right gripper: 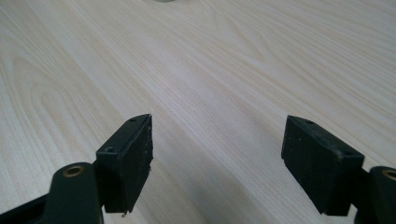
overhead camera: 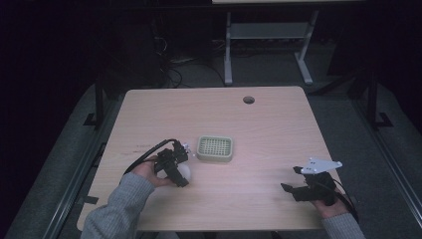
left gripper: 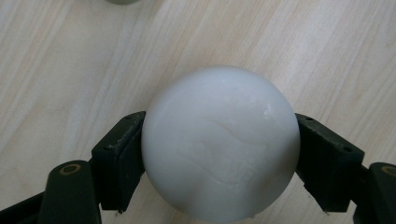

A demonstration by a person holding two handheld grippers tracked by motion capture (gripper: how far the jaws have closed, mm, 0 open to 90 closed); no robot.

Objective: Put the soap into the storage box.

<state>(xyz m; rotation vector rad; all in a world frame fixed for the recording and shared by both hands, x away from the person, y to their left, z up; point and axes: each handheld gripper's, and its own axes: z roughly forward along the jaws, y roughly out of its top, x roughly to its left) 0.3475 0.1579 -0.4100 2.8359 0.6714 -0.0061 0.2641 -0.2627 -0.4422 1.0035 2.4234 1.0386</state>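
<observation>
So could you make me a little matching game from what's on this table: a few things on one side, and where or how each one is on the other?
Things:
1. white ball
2. grid tray
3. right tool
4. round hole

States or places:
A. near the table's far edge
B. open, with bare wood between its jaws
C. clamped between the left tool's jaws
D. mid-table, pale green, just beyond the left tool

Pairs: 1-C, 2-D, 3-B, 4-A

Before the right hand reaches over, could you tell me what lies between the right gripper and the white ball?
Only bare wood of the table separates the right gripper from the white ball in the high view; the slotted dish sits farther back.
</observation>
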